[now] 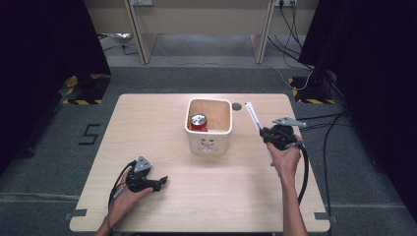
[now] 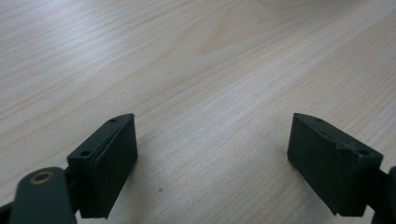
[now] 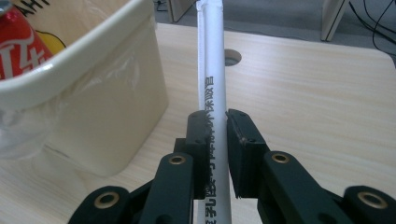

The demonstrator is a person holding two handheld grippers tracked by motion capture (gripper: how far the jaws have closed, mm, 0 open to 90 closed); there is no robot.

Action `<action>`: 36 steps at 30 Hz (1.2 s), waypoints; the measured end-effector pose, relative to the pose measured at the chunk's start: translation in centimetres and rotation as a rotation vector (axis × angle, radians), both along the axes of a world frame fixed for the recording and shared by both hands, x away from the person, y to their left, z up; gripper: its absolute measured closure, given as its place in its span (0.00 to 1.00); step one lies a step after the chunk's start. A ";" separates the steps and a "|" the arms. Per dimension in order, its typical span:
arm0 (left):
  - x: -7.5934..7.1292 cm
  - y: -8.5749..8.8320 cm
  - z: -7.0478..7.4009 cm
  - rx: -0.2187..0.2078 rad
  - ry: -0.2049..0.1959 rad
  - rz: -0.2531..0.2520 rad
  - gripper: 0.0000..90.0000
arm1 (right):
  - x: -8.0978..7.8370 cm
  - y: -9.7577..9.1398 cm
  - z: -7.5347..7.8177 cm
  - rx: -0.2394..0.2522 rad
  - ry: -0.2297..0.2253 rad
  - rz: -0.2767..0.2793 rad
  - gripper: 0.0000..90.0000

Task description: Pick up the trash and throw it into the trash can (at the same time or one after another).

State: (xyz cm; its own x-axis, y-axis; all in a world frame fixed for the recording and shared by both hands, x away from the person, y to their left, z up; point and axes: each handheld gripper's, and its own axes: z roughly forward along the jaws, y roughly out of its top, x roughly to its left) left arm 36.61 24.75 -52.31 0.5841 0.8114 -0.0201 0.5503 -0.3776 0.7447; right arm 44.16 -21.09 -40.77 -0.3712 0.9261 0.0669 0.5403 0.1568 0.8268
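Observation:
A white paper-wrapped straw (image 1: 253, 115) with black print sticks out forward from my right gripper (image 1: 266, 132), which is shut on it to the right of the bin. In the right gripper view the straw (image 3: 212, 84) runs up between the two jaws, my right gripper (image 3: 215, 135) clamped on it. A cream square bin (image 1: 209, 142) stands mid-table with a red soda can (image 1: 198, 122) inside; the can (image 3: 18, 44) and bin wall (image 3: 93, 88) show at left. My left gripper (image 1: 162, 181) rests open near the front left; its jaws (image 2: 212, 163) stand wide apart over bare wood.
A round cable hole (image 1: 237, 105) sits in the light wooden table (image 1: 162, 123) just right of the bin. Desk legs and cables lie on the floor beyond the far edge. Black cables trail off the right side.

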 end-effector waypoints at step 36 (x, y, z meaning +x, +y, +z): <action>0.0 0.0 0.0 -0.006 0.000 0.002 0.17 | 2.7 6.1 8.2 0.043 -0.100 0.126 0.88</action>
State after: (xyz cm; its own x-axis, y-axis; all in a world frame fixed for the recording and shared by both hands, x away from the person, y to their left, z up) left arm 36.62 24.74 -52.32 0.5828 0.8123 -0.0247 0.5509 -0.3725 0.7468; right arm 46.87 -14.96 -32.58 -0.4911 0.8689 0.0625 0.4333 0.1814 0.8828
